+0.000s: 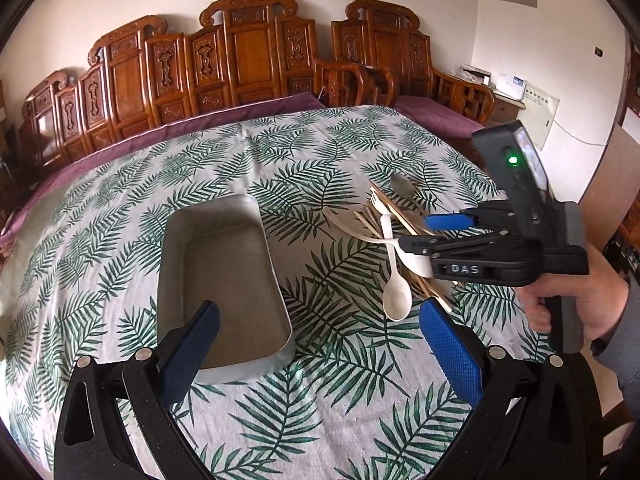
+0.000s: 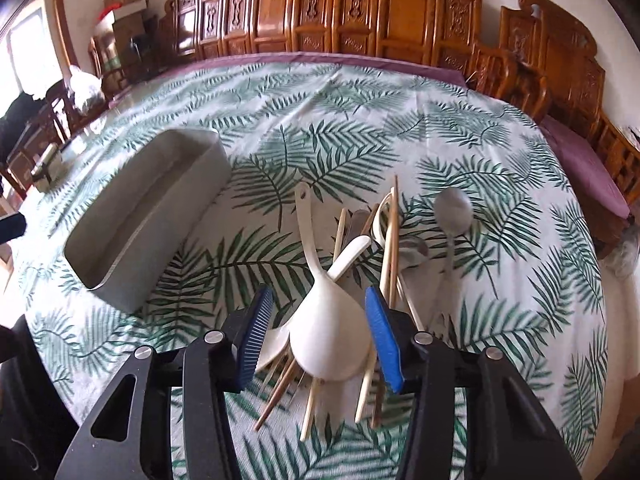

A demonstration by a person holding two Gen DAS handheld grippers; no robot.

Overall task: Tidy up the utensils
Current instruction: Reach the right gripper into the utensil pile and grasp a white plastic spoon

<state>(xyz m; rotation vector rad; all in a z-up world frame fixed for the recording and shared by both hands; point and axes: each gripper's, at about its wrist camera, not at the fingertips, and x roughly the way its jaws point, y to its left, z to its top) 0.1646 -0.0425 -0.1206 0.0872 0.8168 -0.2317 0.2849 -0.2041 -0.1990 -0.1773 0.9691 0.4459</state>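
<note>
Clearly, from the left wrist view, the left gripper [image 1: 316, 344] hangs with its fingers wide apart and nothing between them, over the near end of the empty grey tray [image 1: 224, 280] on the leaf-print desk [image 1: 320, 148]. Right of the tray lies the pile of utensils [image 1: 390, 240], where the right gripper [image 1: 426, 232] reaches in.

From the right wrist view, that gripper's fingers stand partly apart on either side of the bowl of a cream ladle [image 2: 330, 340] atop the pile, right of the tray; I see no firm contact yet. To do this well, I would close squarely on the ladle alone, clear of the chopsticks [image 2: 390, 248] beneath, then lift straight.
</note>
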